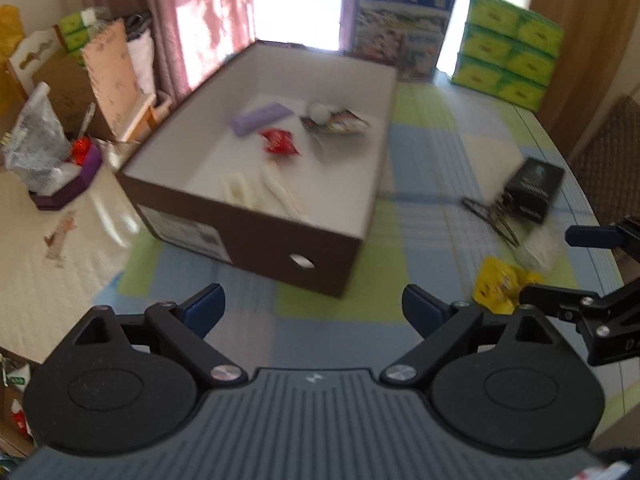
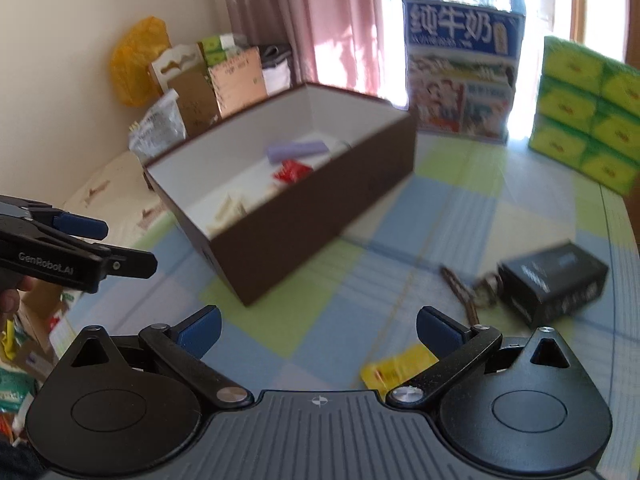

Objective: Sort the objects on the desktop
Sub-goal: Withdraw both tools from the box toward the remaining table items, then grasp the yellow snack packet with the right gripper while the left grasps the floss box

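A brown box with a white inside (image 1: 256, 236) (image 2: 320, 216) stands on the checked tablecloth. It holds a purple bar (image 1: 262, 118) (image 2: 298, 151), a red packet (image 1: 278, 142) (image 2: 292, 171), a white ball (image 1: 320, 111), a printed packet (image 1: 340, 123) and white pieces (image 1: 260, 192). On the cloth to the right lie a yellow packet (image 1: 498, 286) (image 2: 398, 368), a black box (image 1: 534, 190) (image 2: 554, 282) and dark hair clips (image 1: 492, 216) (image 2: 464, 290). My left gripper (image 1: 312, 308) (image 2: 104, 246) is open and empty in front of the box. My right gripper (image 2: 318, 330) (image 1: 560, 268) is open and empty, its right finger beside the yellow packet.
A milk carton (image 1: 400, 20) (image 2: 460, 68) and stacked green tissue packs (image 1: 508, 48) (image 2: 584, 112) stand at the back. Cardboard boxes, bags and a purple holder (image 1: 68, 188) crowd the left side. The table edge curves at the right (image 1: 600, 240).
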`<state>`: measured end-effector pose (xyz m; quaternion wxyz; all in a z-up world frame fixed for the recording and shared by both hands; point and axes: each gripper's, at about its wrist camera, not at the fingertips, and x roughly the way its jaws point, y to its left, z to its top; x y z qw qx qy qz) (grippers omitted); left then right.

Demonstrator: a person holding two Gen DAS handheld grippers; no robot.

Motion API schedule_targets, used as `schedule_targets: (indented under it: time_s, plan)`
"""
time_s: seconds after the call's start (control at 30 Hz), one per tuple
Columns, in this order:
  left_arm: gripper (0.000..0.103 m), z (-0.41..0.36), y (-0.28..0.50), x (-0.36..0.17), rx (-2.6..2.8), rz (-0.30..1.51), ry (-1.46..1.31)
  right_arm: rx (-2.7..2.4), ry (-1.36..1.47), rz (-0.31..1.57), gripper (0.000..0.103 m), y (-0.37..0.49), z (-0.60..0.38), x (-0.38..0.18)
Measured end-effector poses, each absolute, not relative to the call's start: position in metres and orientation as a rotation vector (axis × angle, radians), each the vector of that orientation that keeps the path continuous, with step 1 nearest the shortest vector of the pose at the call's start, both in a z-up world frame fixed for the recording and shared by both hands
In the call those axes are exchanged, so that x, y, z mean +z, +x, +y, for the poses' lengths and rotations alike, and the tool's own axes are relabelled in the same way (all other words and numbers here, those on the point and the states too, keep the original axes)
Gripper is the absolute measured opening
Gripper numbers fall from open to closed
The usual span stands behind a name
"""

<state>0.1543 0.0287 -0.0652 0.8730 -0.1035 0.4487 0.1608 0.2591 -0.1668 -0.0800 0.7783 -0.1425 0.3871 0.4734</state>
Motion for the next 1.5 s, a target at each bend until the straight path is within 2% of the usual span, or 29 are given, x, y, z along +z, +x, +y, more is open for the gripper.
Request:
schedule_targets:
  time_s: [0.73, 1.0, 1.5]
  plan:
    - [0.088, -0.065, 0.218, -0.116, 0.054, 1.048, -0.167, 0.812, -0.286, 0.997, 0.101, 0.296, -0.259, -0.123]
    - [0.087, -0.069, 0.233, -0.126, 0.072, 1.069, -0.157, 0.903, -0.344, 0.951, 0.101, 0.301, -0.258, -0.133]
    - [0.087, -0.045, 0.246, -0.152, 0.192, 1.108, -0.193, 1.204, -0.657, 0.806, 0.100, 0.303, -0.203, -0.175]
